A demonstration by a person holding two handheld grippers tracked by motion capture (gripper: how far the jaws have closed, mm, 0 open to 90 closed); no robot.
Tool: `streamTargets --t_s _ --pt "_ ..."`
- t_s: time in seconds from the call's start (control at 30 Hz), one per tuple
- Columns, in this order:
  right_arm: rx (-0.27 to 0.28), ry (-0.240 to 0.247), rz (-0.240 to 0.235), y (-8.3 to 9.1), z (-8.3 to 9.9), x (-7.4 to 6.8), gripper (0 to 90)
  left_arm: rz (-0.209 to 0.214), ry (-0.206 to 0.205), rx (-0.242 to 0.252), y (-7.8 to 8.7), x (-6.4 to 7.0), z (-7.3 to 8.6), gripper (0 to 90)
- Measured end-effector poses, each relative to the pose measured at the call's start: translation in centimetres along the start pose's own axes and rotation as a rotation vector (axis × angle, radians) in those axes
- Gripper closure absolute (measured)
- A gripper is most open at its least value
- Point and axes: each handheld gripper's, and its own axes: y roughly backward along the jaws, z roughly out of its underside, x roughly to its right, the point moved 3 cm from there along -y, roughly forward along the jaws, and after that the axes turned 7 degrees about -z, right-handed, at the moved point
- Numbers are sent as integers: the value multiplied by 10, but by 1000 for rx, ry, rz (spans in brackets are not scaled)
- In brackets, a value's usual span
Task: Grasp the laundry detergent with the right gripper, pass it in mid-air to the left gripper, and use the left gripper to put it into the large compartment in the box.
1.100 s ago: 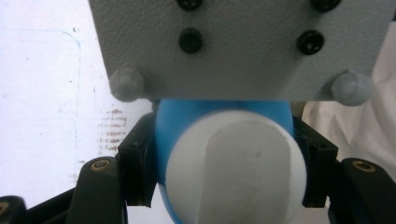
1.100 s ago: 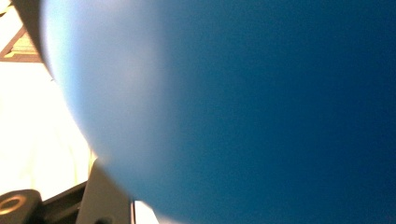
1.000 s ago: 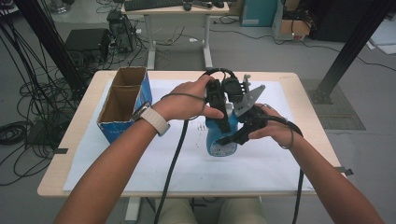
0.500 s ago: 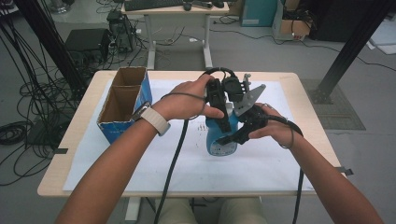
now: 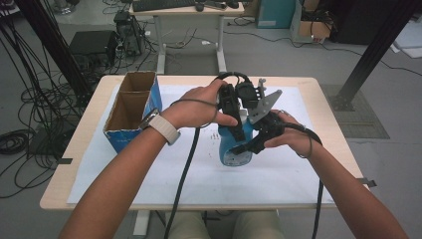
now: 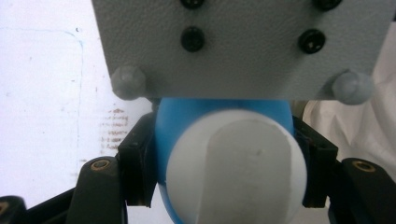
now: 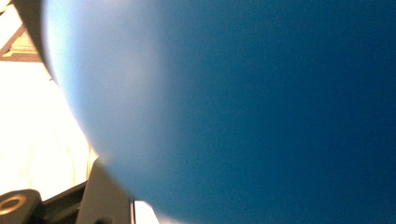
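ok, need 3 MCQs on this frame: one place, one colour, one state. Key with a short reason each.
1. Where is the cardboard box?
A. table's left side
B. table's right side
C. on the floor

2. What colour is the toy held between the grippers?
A. red and black
B. blue and white
C. green and yellow

3. How do the left gripper's jaws stand?
A. wide open, apart from the toy
B. shut on the toy
C. resting in the box

Key: 1 A, it sits at the left edge in the high view. 2 B, blue body with white front. 3 B, both jaws press the toy's sides.

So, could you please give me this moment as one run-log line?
left tongs: shut on blue-and-white plastic toy | right tongs: against toy, grip unclear | open cardboard box: left
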Motion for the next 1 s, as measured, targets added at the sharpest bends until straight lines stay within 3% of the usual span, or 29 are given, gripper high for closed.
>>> streamTargets --t_s 0.1,0.13,0.53,0.57,0.73,0.77,0.9,1.0 --pt "-2 -9 -1 -1 0 0 433 -3 5 6 0 0 1 374" --pt "27 60 -11 -3 -2 4 434 -2 4 5 0 0 1 374" --pt "19 51 -14 -4 -2 4 433 1 7 4 -1 0 2 374" --pt "27 68 -13 -4 -2 5 433 1 7 4 -1 0 2 374" --pt "27 49 -19 -4 -3 3 434 1 10 4 0 0 3 374" --pt "23 68 -14 -4 -3 5 433 1 9 4 0 0 3 374" --pt "27 50 -19 -4 -3 3 434 2 7 5 0 0 2 374" --pt "24 68 -13 -4 -2 5 434 3 6 5 0 0 2 374"
